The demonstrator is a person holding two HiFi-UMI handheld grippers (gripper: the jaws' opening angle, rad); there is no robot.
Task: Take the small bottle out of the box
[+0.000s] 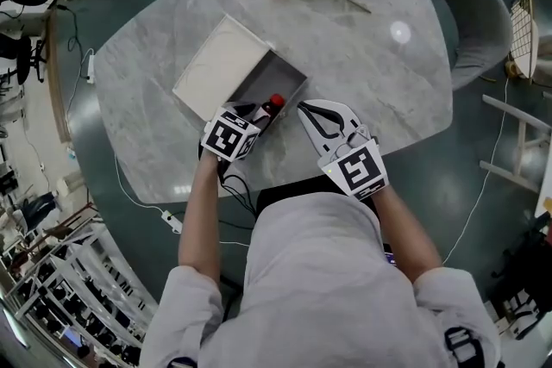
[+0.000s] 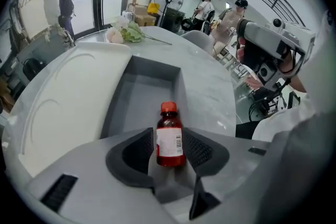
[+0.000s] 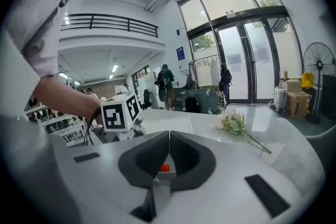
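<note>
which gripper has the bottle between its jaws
The left gripper: the small bottle sits between its jaws, while the right gripper has jaws together, empty.

No legible text is present. The white label [image 2: 168,144] on the small bottle [image 2: 169,136] carries a barcode [image 2: 178,141]; its print is too small to read. The left marker cube [image 1: 229,136] and the right marker cube [image 1: 360,169] show black-and-white square patterns only. A blue wall sign [image 3: 180,53] is illegible.

The left gripper [image 1: 250,121] hides the bottle's [image 1: 273,104] lower half; the right gripper view shows only its red cap [image 3: 165,168].
</note>
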